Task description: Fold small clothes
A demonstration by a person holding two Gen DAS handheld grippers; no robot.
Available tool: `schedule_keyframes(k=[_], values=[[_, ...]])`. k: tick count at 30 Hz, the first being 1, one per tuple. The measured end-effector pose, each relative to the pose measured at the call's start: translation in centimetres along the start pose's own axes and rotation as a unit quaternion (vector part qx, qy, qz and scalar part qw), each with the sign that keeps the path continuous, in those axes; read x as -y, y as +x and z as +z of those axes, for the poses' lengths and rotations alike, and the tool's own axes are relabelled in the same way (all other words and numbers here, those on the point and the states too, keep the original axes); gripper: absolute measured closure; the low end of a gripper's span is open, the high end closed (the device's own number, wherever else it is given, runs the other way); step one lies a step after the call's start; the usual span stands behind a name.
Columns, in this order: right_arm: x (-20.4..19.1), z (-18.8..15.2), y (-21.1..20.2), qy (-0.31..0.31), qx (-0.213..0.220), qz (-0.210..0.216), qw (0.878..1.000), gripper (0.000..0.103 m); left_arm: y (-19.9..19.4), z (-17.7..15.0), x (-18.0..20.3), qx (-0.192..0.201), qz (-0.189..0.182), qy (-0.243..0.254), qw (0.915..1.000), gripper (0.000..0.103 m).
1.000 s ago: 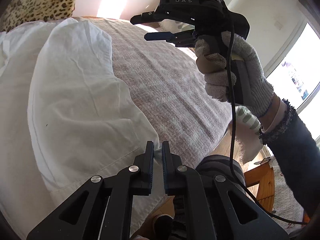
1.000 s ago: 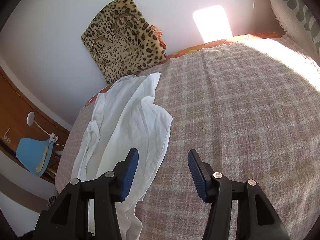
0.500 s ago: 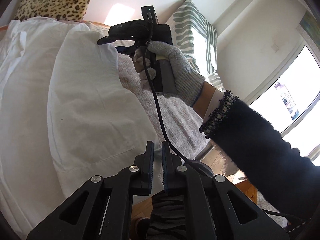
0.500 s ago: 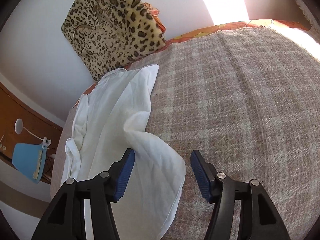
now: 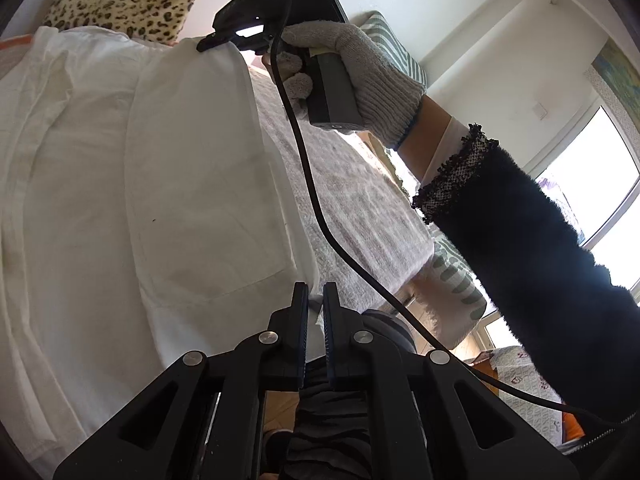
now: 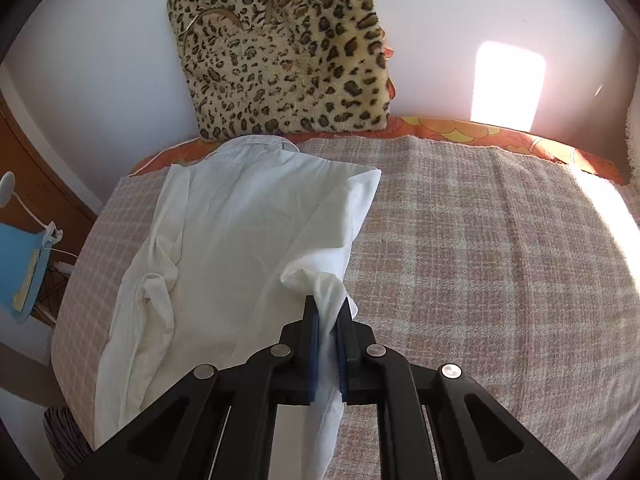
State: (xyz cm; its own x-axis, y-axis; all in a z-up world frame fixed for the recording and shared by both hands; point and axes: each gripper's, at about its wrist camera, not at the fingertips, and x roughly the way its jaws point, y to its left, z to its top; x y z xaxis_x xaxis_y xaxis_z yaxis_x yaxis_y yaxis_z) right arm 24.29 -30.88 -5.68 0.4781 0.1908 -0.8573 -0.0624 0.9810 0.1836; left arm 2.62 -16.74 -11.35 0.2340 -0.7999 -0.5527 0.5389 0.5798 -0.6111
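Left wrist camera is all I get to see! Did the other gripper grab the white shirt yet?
Observer: Yes. The right wrist view shows the right gripper with its fingers shut on a bunched edge of the white shirt.
Operator: Is the shirt's other side nice and flat?
Observer: No. A rumpled sleeve lies crumpled along that side.
Operator: What's past the bed over there?
Observer: A small white lamp and a blue board sit beside it.
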Motion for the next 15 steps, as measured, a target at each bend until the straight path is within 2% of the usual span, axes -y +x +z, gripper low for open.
schedule_keyframes(k=[8,15], values=[[-7.5,2.5,0.5,-0.064,-0.016,-0.050,0.997,0.098,-3.7,-1.2,-2.8,0.027,-0.001,-0.044,0.9987,0.097],[-13.9,2.7,4.0,-0.114,-0.040,-0.072,0.990,0.098,-6.5,-3.0,-5.0,0.041,0.022,-0.070,0.9964,0.097]])
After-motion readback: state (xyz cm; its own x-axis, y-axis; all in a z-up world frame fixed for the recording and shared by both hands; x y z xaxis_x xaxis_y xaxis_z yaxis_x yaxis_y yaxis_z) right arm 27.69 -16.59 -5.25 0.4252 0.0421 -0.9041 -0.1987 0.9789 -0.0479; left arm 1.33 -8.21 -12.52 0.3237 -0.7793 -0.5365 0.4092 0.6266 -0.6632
